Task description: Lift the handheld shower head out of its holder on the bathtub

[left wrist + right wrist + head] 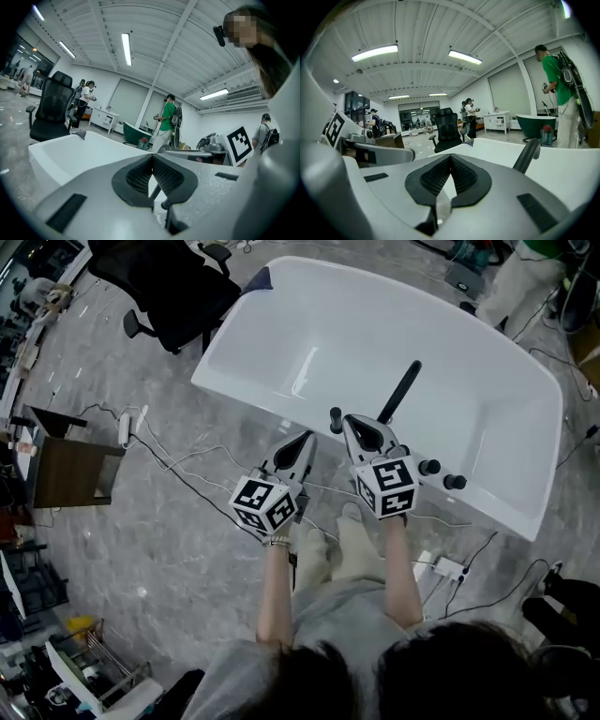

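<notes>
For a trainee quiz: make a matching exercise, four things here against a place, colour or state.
1 tub
2 shower head
3 chair
4 right hand-held gripper

a shut, empty
b white
c leaning over the tub
d past the tub's end

Pairs: 1-b; 2-c; 3-d; 4-a

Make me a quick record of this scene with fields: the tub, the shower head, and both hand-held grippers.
Tub: white freestanding bathtub
Shower head: black handheld shower head, standing tilted at the tub's near rim
Left hand-held gripper: shut, empty
Right hand-held gripper: shut, empty, beside the shower head, not gripping it
Also: black office chair by the tub's end
</notes>
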Motion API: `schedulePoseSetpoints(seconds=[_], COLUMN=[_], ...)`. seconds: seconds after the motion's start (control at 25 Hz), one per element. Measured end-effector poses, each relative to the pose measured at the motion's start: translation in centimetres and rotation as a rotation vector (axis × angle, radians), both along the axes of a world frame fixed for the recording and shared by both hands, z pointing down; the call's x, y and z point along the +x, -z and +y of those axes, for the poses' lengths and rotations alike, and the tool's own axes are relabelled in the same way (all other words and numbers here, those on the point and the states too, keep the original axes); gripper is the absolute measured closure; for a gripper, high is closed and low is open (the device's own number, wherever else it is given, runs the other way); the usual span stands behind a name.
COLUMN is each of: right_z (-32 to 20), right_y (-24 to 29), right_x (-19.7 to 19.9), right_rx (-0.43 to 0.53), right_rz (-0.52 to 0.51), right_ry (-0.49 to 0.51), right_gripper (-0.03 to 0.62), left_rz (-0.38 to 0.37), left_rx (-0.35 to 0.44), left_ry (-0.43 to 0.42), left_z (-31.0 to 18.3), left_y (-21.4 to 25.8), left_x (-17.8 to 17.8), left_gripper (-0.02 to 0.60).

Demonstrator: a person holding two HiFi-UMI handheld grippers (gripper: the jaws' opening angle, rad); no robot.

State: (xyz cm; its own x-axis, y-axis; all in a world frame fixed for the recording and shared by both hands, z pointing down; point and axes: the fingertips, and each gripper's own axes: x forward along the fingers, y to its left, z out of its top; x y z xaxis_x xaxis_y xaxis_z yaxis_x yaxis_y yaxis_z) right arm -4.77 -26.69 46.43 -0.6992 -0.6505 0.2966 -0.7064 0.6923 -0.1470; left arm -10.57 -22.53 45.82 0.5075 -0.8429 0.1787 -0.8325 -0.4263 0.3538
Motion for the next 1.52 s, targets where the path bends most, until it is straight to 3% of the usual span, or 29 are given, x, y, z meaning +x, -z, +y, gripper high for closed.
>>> schedulePoseSetpoints(seconds=[0.52,1.12,1.52], right_z=[-0.5,-2.2,-4.5], right_y=[-8.3,-17.9,-21.5], right_x=[-1.2,-2.2,-3.3], right_rx=[-0.06,-0.156,-0.186], right_rz=[0.035,0.054,0.066], right_ry=[-0.078,-0.123,-0.132], right_gripper=[0.591,0.46,0.433], left_rz=[0.016,0.017,0.017], left_rx=[-0.067,-0.129,-0.178], left_ry=[-0.143,-0.196,-0.189], left_z=[-1.6,-2.7,-3.8], left_y=[-7.3,-14.9,-18.2], left_x=[-0.2,-0.3,-1.3], left_gripper=[0.577,0.577,0.577])
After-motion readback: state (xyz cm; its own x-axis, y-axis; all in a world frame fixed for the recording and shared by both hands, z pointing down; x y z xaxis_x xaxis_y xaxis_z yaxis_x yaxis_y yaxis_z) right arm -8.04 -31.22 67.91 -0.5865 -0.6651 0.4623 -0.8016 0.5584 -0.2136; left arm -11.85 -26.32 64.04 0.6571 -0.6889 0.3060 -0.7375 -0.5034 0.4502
